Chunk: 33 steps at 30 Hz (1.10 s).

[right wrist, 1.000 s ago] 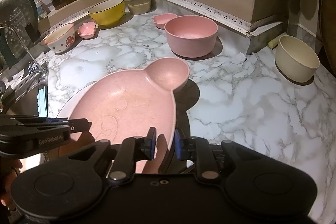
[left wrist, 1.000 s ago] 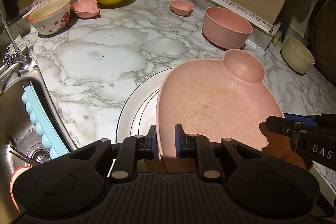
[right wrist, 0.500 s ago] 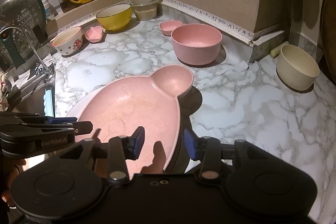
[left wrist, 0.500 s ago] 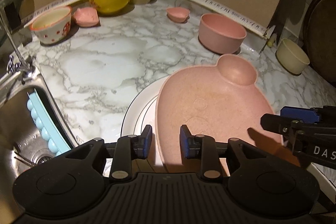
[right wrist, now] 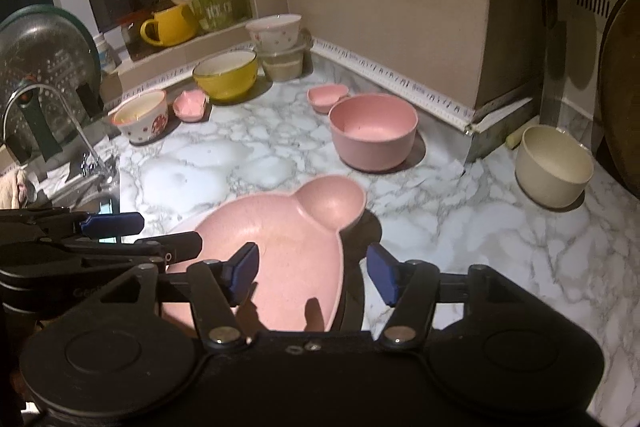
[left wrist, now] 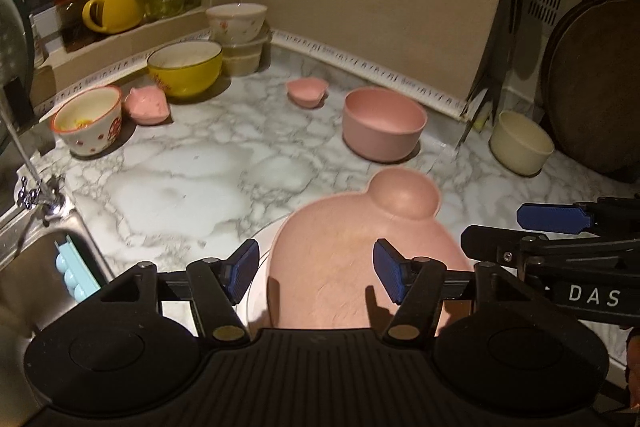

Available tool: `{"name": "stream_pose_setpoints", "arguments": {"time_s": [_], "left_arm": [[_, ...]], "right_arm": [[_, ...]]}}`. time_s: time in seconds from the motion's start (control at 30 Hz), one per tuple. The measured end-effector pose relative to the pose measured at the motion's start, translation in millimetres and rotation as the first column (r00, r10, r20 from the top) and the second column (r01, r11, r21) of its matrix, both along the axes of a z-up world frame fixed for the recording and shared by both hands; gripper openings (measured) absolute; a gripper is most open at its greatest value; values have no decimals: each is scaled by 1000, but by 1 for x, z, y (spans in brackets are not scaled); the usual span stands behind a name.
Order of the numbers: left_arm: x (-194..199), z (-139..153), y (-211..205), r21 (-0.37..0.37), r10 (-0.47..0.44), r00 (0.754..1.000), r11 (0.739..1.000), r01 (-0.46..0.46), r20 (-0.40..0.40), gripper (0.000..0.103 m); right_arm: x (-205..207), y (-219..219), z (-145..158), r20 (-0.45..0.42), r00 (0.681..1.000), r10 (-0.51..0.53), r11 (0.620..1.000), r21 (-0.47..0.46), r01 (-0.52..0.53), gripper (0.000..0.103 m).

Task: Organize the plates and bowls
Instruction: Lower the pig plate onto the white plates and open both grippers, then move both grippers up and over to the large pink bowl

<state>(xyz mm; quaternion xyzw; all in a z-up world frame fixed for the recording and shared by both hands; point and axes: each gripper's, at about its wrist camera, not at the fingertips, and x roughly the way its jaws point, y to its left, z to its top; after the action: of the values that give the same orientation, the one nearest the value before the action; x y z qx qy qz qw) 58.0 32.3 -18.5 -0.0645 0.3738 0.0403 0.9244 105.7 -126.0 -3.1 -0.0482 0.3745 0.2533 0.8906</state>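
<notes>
Fingers on both grippers are spreading, pinching nothing. Going left to right: the left gripper (left wrist: 316, 273) is straddling the near left rim of the pink bear-shaped plate (left wrist: 360, 267), its fingers (left wrist: 240, 269) clear of the rim on either side; the plate is lying on a white plate (left wrist: 260, 259) on the marble surface (left wrist: 180, 187), its long axis running away from the fingers toward the round ear at the far end. The right gripper (right wrist: 314, 273) is straddling the near right rim — equally close. The pink bowl (right wrist: 374, 131) is sitting beyond the ear, likely nearer the right side, and the cream bowl (right wrist: 554, 167) farther right.
</notes>
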Motion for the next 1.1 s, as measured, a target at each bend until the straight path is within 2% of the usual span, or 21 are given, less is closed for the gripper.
{"name": "stream_pose_setpoints", "arguments": {"time_s": [0.07,0.2,0.57,0.73,1.1], "left_arm": [[2,5,-1,0,-3,1000,1000,3,16,67],[5,14,-4,8,-14,999,1000,14,48,69],[7,34,-10,43,-43,991,998,38,129,79],[11,38,-12,52,-50,987,998,42,154,82],[49,34,-15,38,-78,992,997,74,97,83]], "right_arm": [[2,-3,5,14,1000,-11,1000,7,11,66],[5,-9,15,38,998,-42,999,28,41,80],[0,-24,30,131,978,-161,984,100,148,102],[-2,-26,34,177,964,-199,978,96,184,102],[23,-32,35,149,961,-234,971,75,225,102]]}}
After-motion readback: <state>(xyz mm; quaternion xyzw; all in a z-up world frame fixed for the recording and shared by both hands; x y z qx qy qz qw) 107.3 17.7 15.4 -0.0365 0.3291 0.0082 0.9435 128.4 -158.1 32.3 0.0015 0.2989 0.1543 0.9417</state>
